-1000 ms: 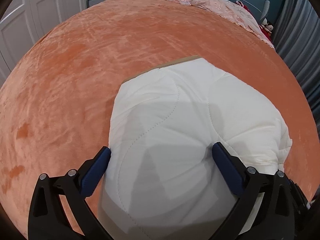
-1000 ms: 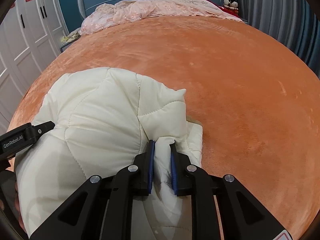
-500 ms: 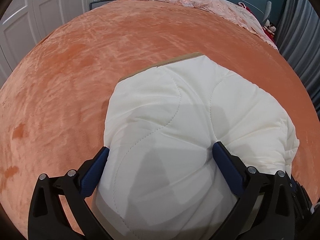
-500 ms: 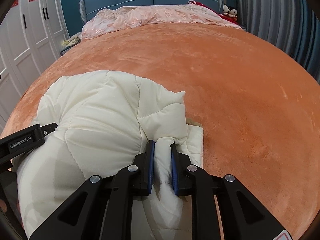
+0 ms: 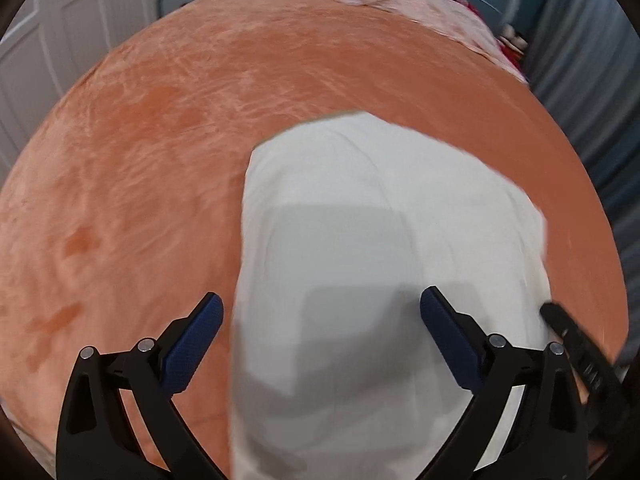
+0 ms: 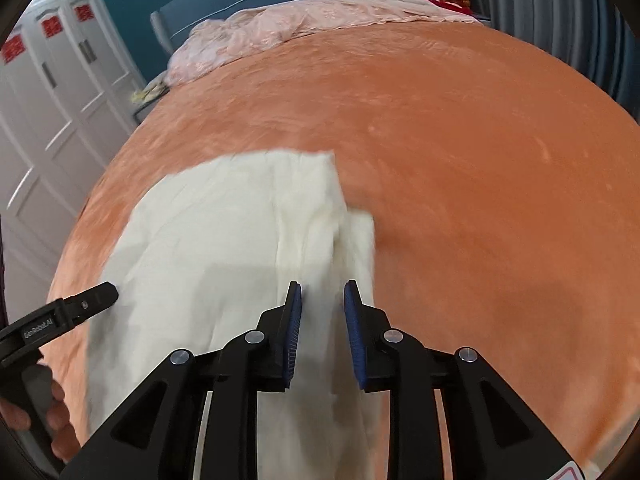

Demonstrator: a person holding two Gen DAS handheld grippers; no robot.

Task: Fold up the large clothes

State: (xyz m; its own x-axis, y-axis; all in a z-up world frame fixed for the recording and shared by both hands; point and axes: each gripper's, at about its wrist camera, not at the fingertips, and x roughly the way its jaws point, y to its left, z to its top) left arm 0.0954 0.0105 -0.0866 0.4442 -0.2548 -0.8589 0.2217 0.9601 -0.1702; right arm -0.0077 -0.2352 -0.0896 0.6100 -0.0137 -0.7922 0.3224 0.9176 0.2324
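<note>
A: Left wrist view showed the left gripper (image 5: 322, 328) spread wide over the near end of the white jacket (image 5: 380, 240), which lay folded into a bundle on the orange bed (image 5: 140, 140). Its fingers (image 5: 192, 344) stood clear of the cloth on both sides, holding nothing.

B: And the right gripper (image 6: 322, 312)?

A: It had just been opening. A ridge of jacket (image 6: 240, 232) sat between the blue pads, but they no longer seemed to press it; I'd call that a release.

B: So the fold looked set down?

A: I judged so. The bundle sat near the foot of the bed, well apart from the pink bedding (image 6: 300, 24) by the headboard.

B: How to finish it well?

A: Let the fingers part fully before pulling away, so the puffy quilting wouldn't snag and drag the top layer open. Then back both grippers straight off together. The right edge looked uneven, with a lower layer poking out; a light press could square it.
</note>
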